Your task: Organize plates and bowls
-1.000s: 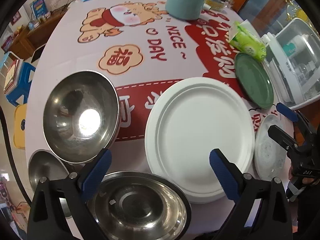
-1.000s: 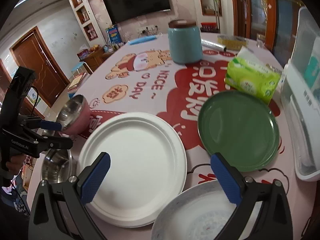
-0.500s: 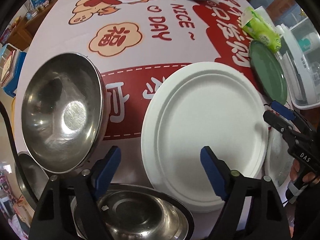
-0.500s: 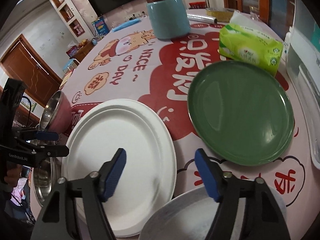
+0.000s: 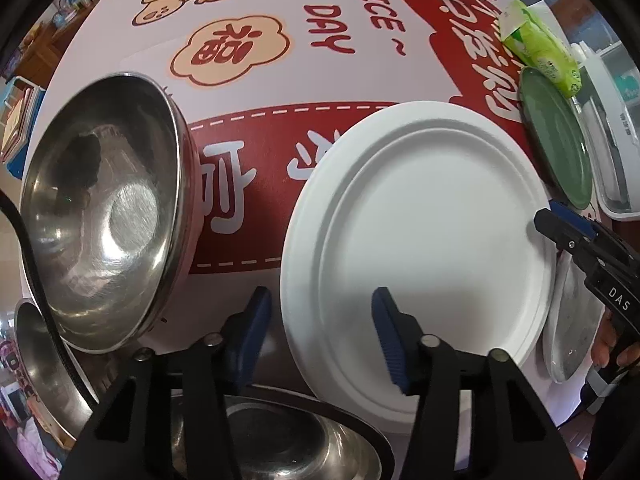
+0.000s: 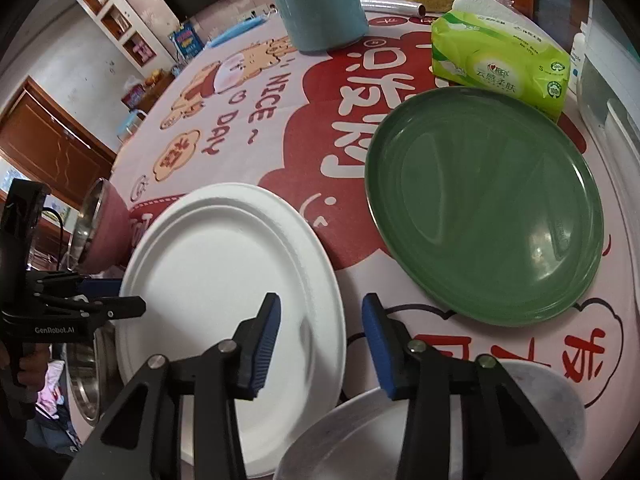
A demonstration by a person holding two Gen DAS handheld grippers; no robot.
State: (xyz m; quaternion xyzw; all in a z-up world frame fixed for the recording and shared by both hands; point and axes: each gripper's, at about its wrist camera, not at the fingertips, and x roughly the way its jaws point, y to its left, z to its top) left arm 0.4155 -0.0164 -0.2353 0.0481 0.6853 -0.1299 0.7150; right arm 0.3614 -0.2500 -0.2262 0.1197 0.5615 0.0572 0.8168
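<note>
Cartoon-printed red and pink cloth is covering the worktop (image 6: pixel 248 152), with wooden doors and wall shelves sitting in the upper left of the right wrist frame. Round stuff, so no long axis really: the white plate (image 5: pixel 420 248) is lying flat, face up, mid-frame in the left wrist view, and the green plate (image 6: pixel 484 204) is lying flat just past it on the right, nearly touching the tissue pack (image 6: pixel 500 68). A steel bowl (image 5: pixel 104 216) is tilting on its side at the left, mouth facing the camera.

Compared with a second ago, both sets of fingers are noticeably narrower and sitting closer to the white plate's rim. The left gripper (image 5: pixel 320 340) is part open, straddling the near-left rim, holding nothing. The right gripper (image 6: pixel 320 344) is part open too, empty, hovering at the plate's right edge.

Count: three steel bowls, one white plate, one green plate, one pale speckled plate (image 6: pixel 532 416), one teal jar (image 6: pixel 320 12).
</note>
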